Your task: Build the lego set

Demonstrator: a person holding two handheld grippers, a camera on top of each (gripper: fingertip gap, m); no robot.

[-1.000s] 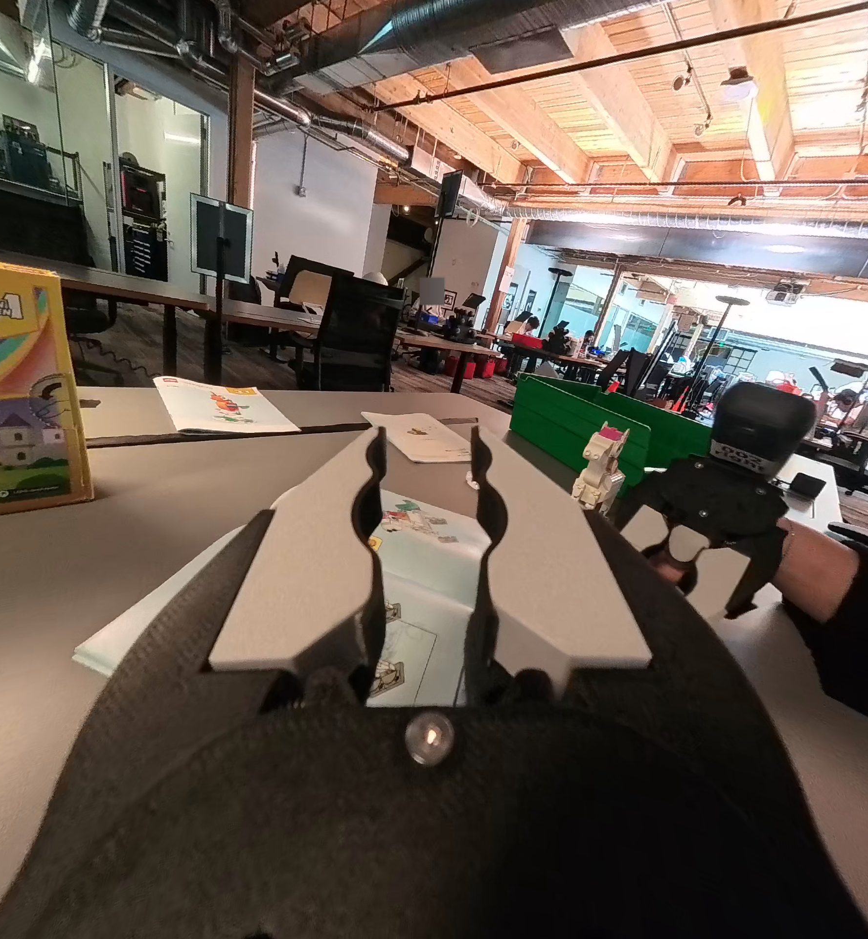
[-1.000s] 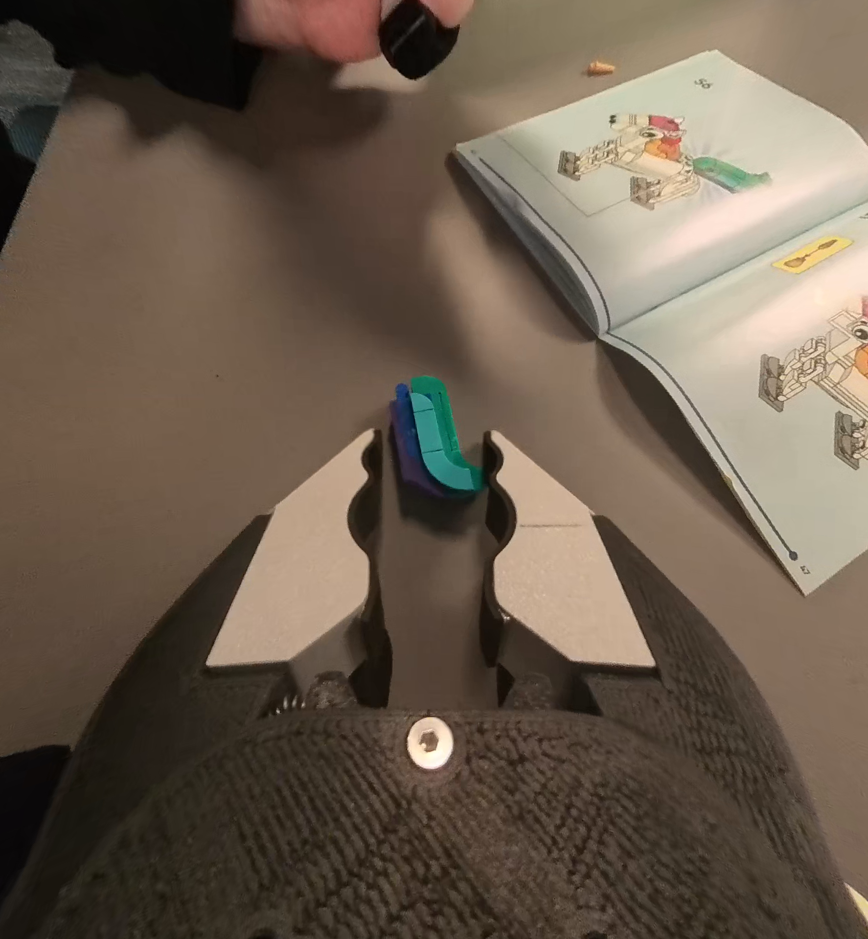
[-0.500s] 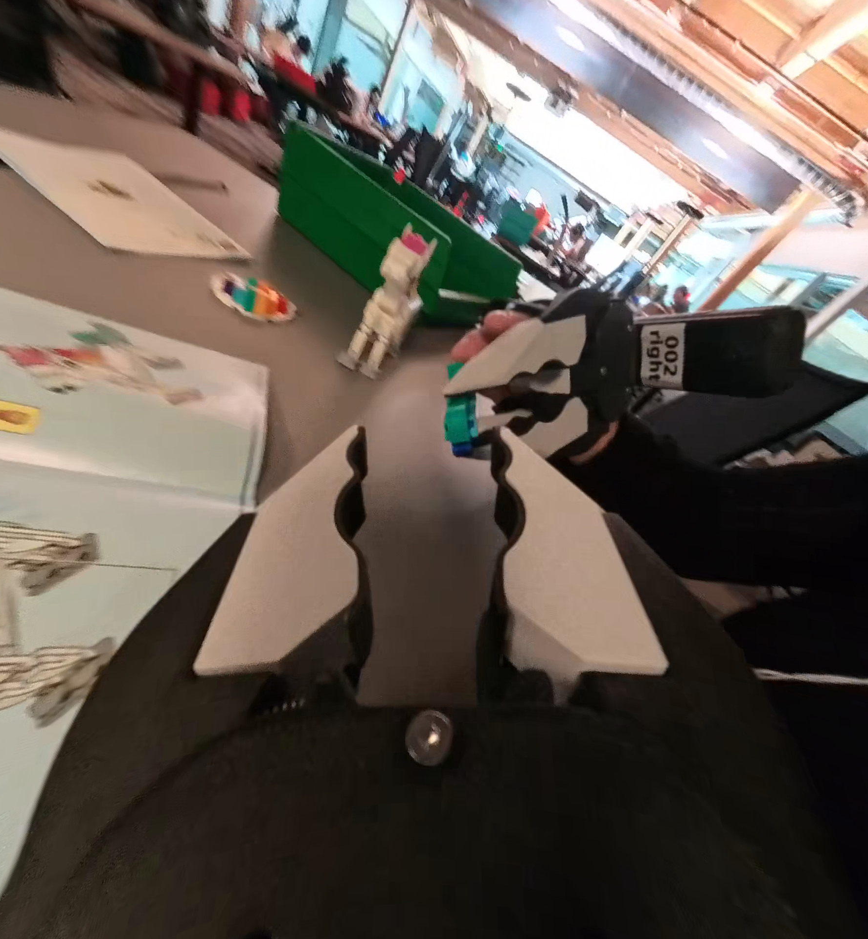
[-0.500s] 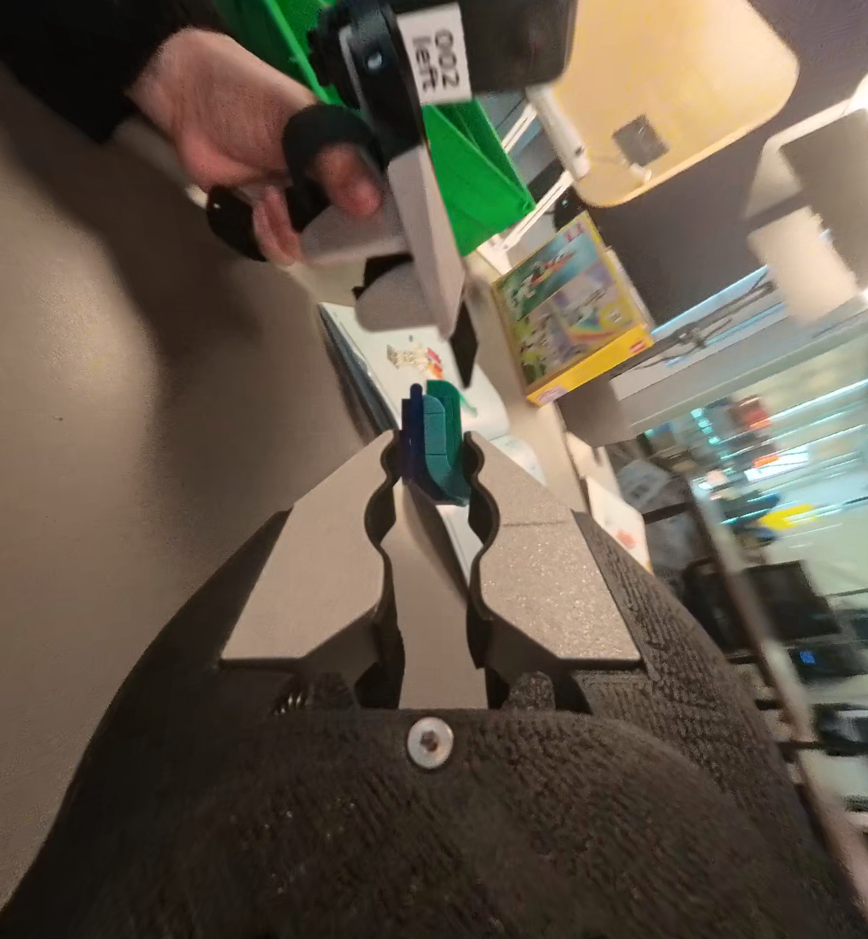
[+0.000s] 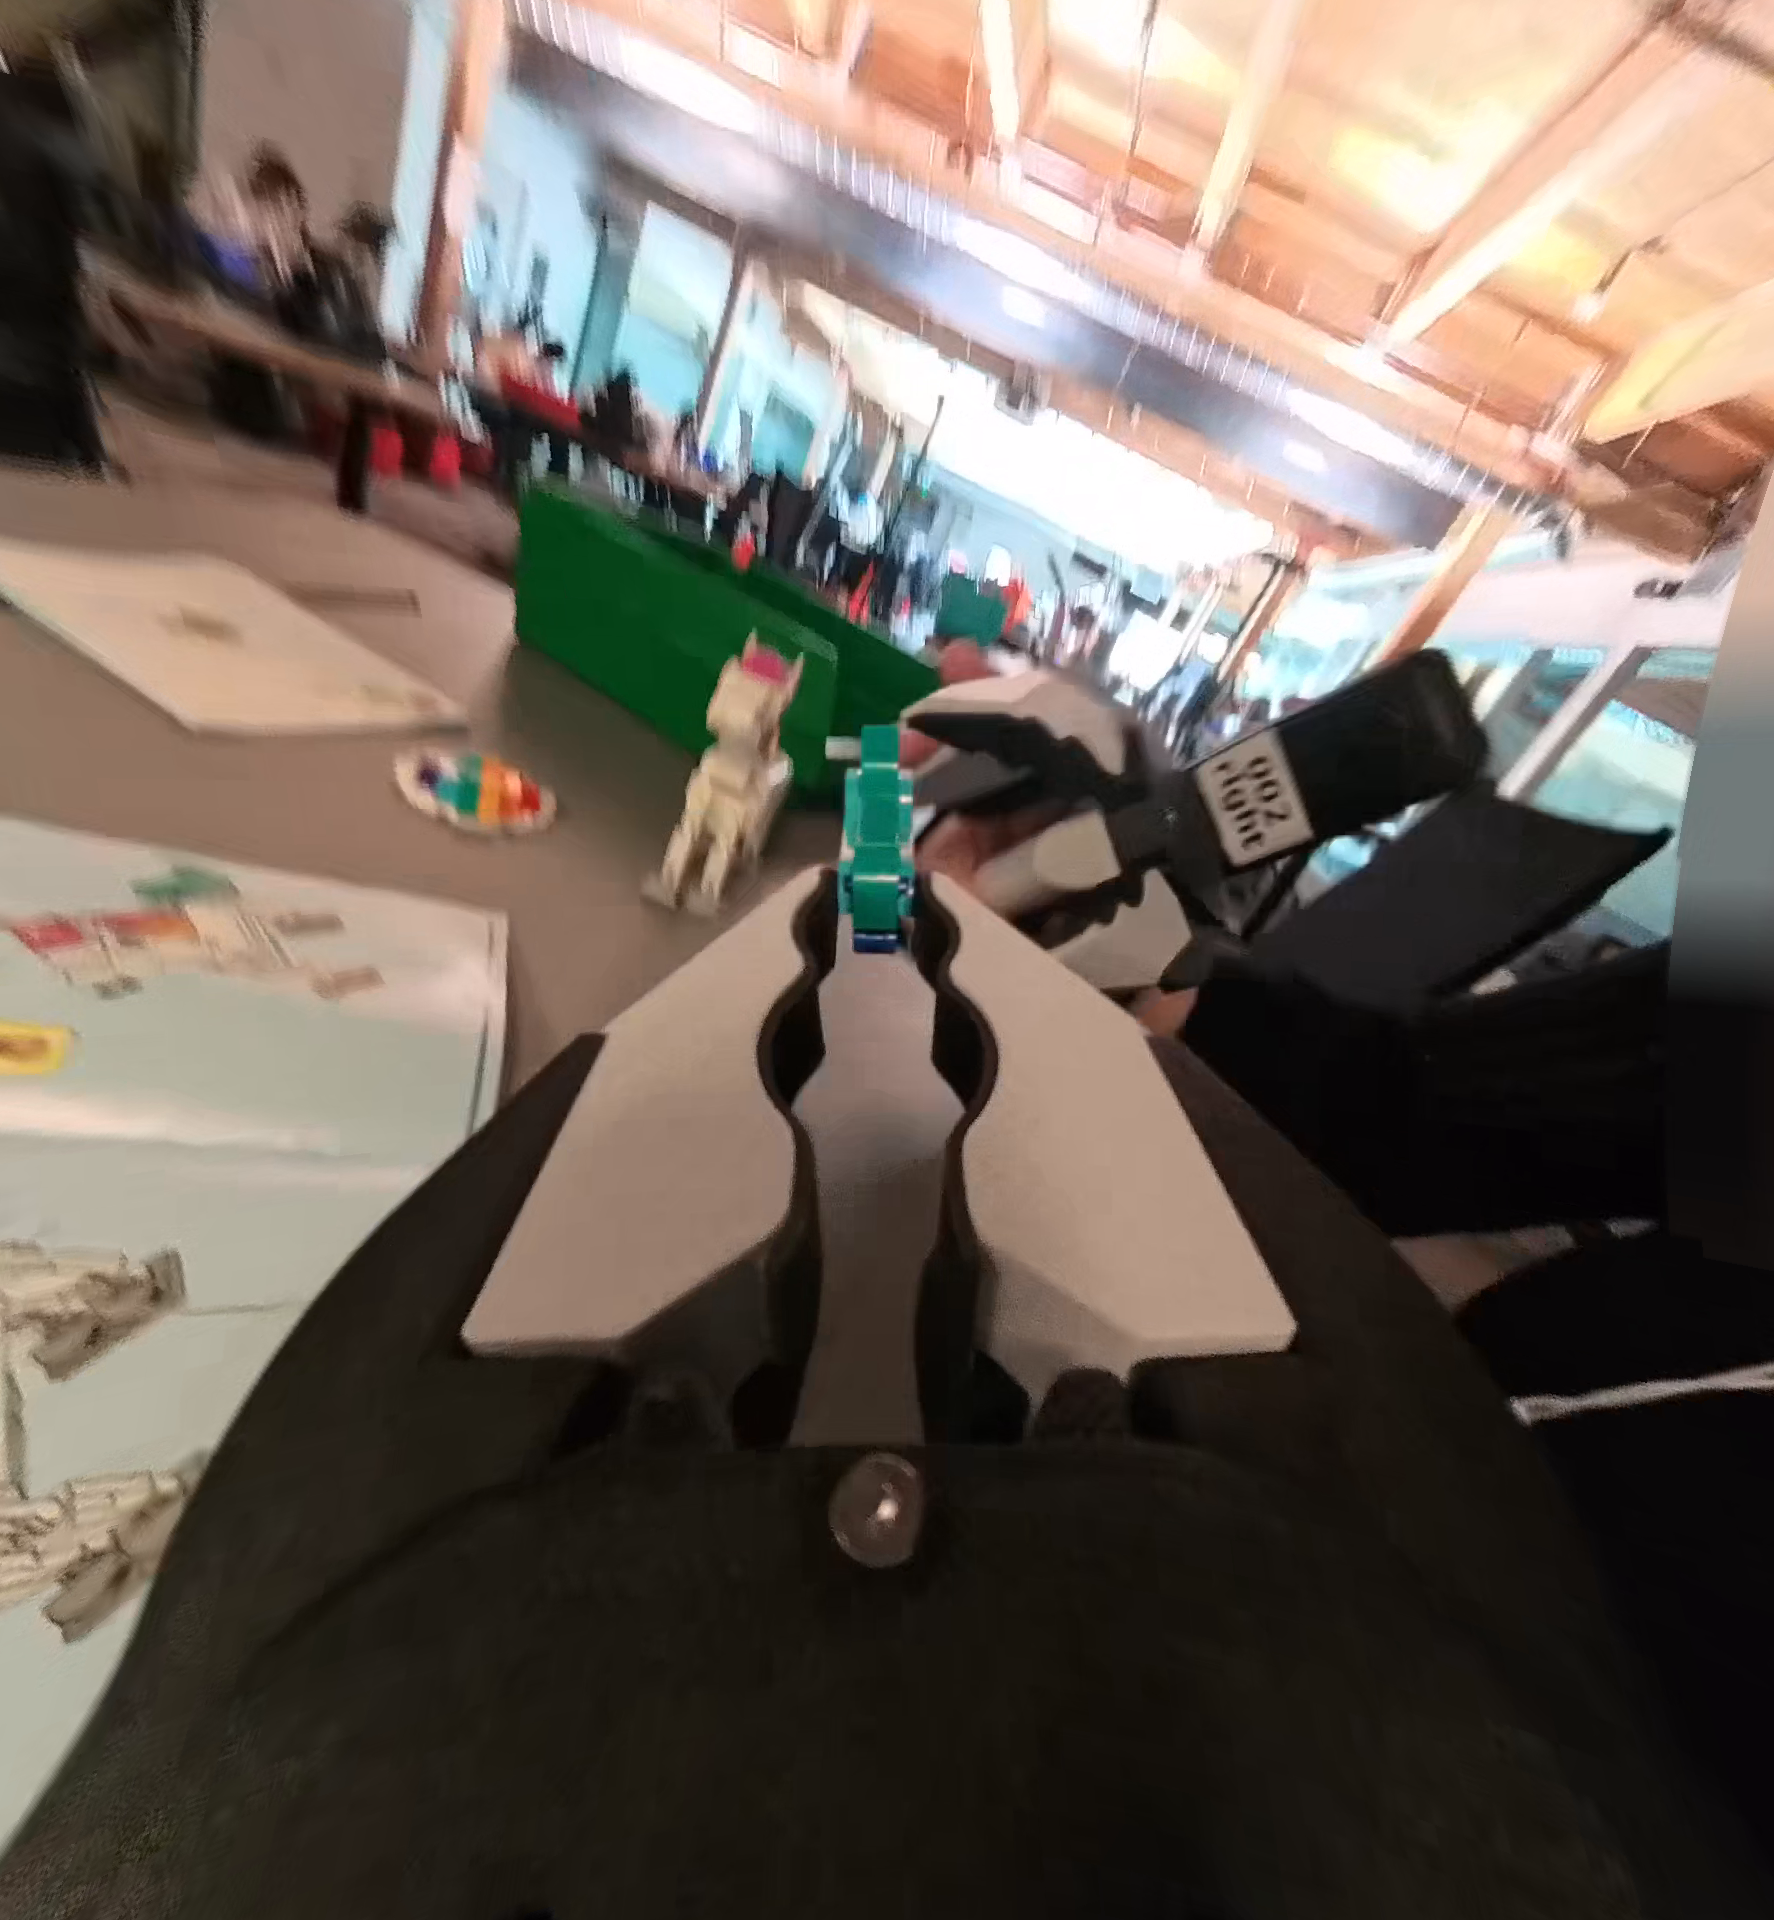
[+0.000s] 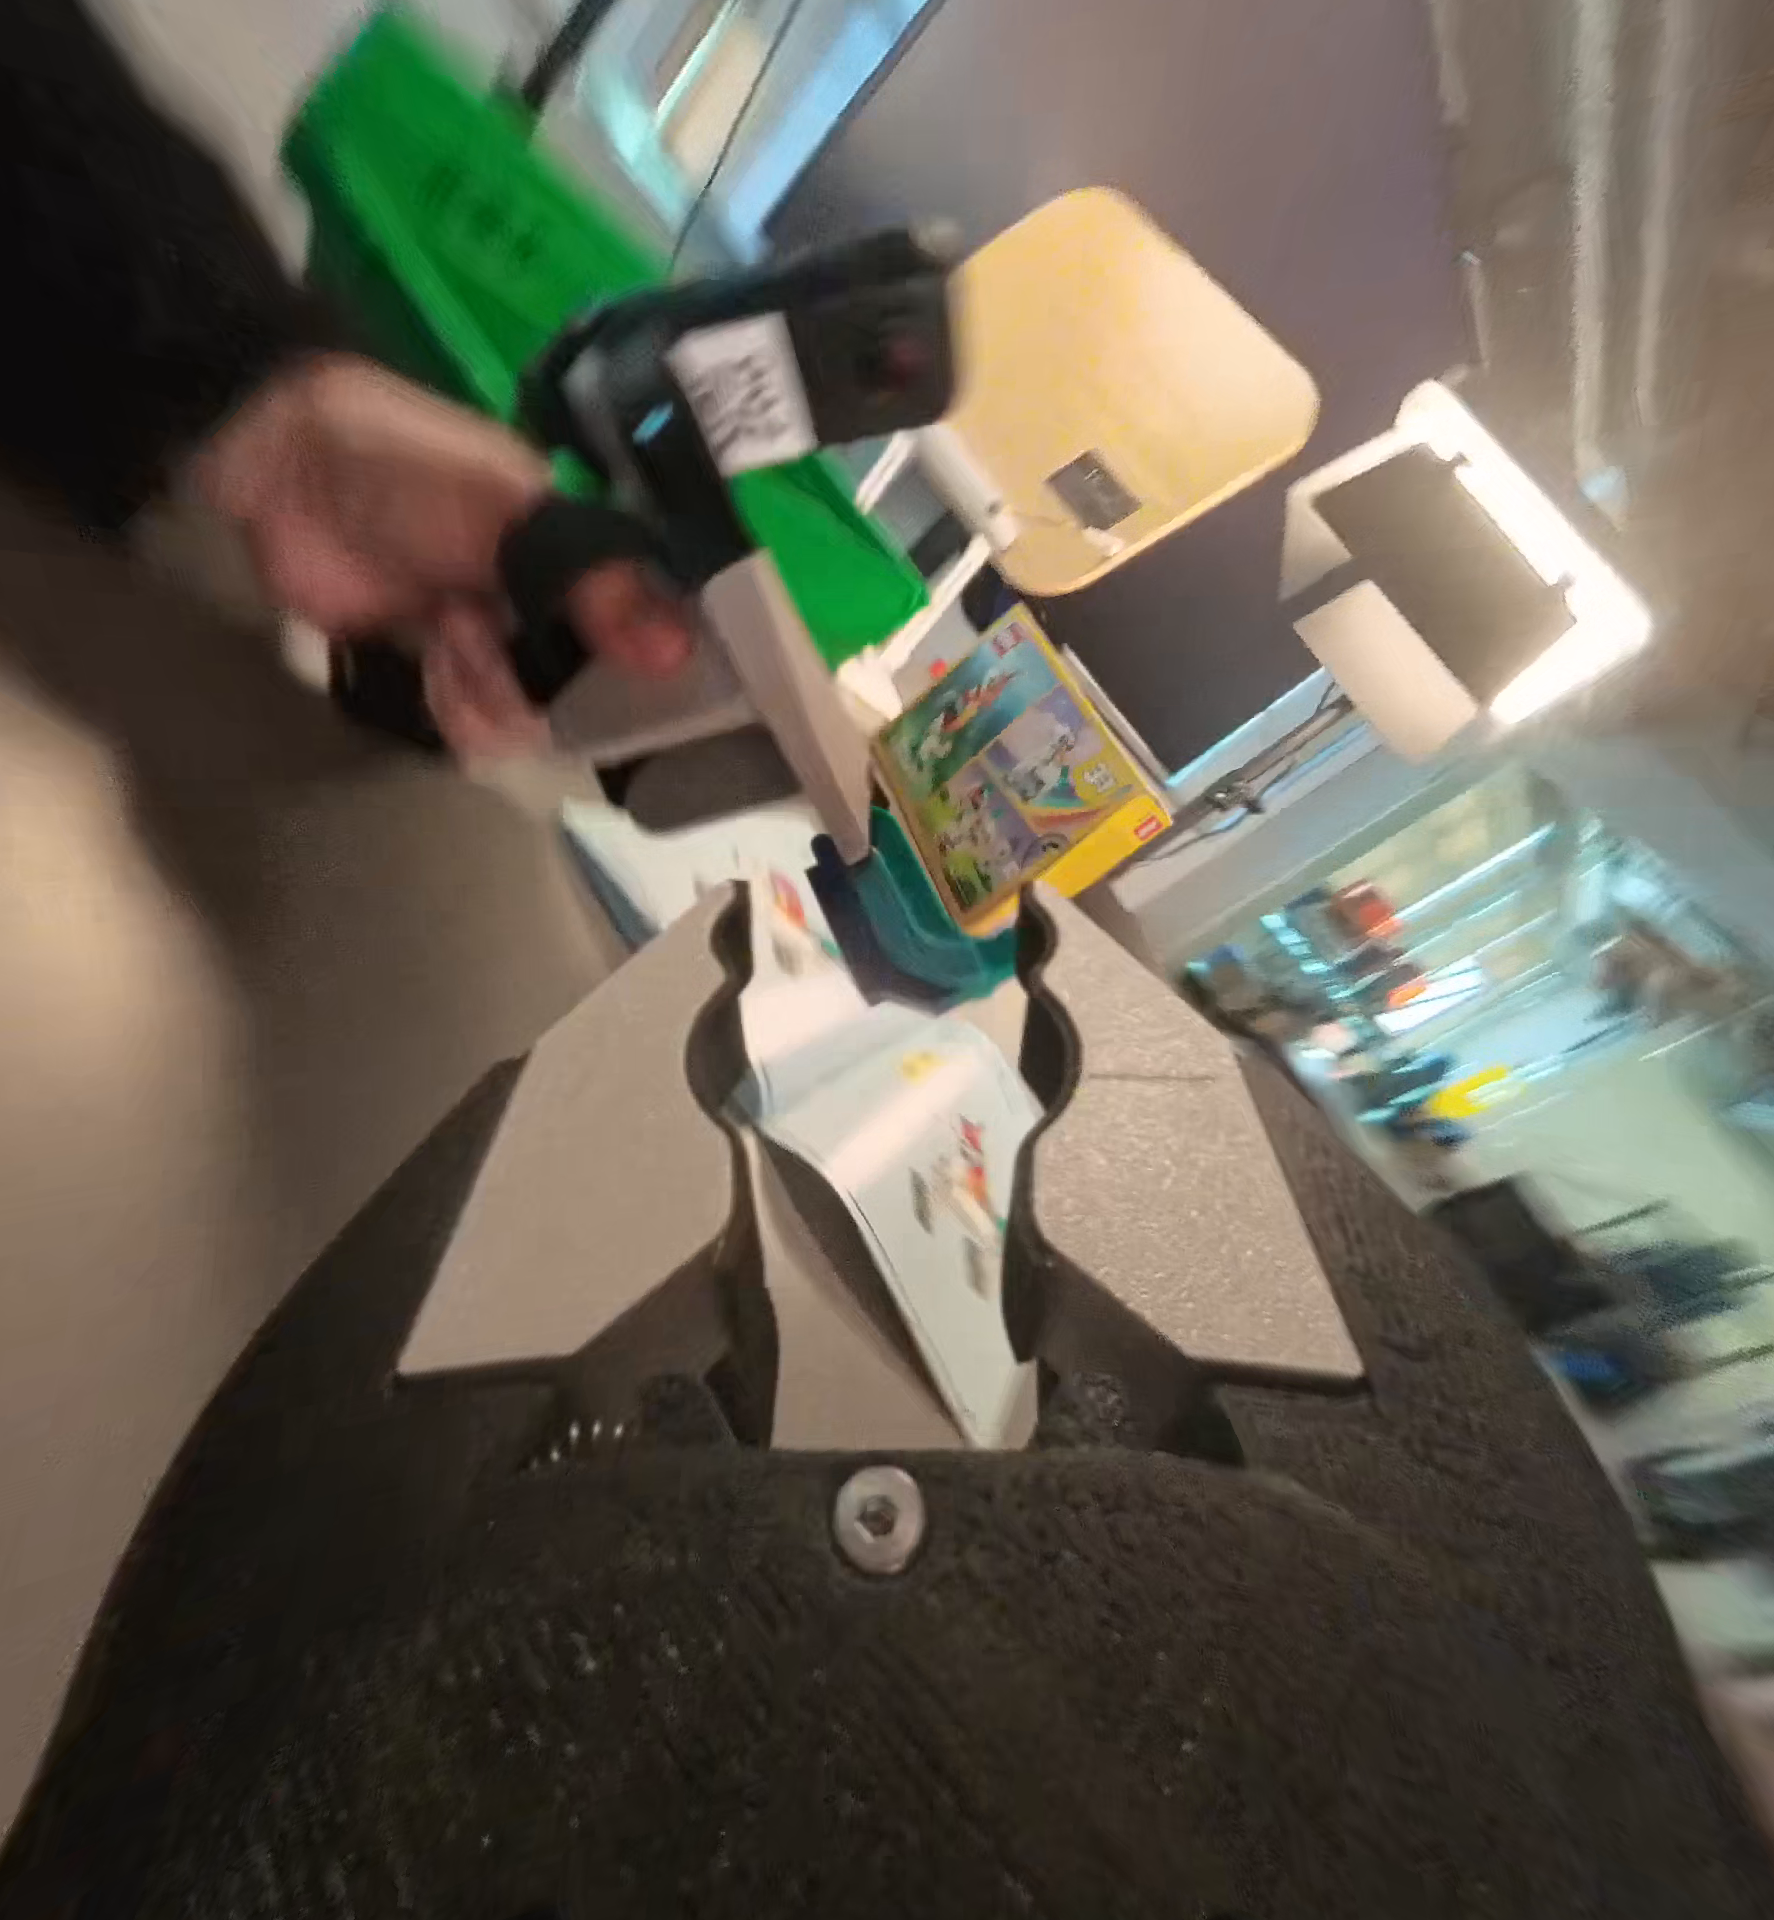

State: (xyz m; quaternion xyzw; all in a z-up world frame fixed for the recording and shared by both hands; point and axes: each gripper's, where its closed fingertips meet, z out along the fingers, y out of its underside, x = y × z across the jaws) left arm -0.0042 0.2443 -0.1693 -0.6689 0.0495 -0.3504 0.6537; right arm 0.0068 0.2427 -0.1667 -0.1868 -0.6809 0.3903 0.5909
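A teal and blue curved lego piece (image 5: 872,842) stands upright between the tips of my left gripper (image 5: 872,914), which is shut on it above the table. In the right wrist view the same piece (image 6: 914,925) sits between the jaws of my right gripper (image 6: 878,914). Those jaws are spread wide and do not clamp it. One left gripper finger (image 6: 800,707) reaches down onto the piece. The right gripper (image 5: 950,800) also shows just behind the piece in the left wrist view. A white lego unicorn (image 5: 727,800) stands on the grey table beyond.
An open instruction booklet (image 5: 187,1039) lies at the left and under the right gripper (image 6: 893,1122). A small plate of coloured bricks (image 5: 478,795), a green bin (image 5: 654,634), another leaflet (image 5: 187,644) and the yellow set box (image 6: 1018,769) sit farther back. My left and right fingertips are right by each other. From either gripper's tips it is about 20 centimeters to the white lego unicorn (image 5: 727,800).
The right gripper lifted the teal piece off the table and brought it to the left gripper. The left jaws closed on it and the right jaws opened.
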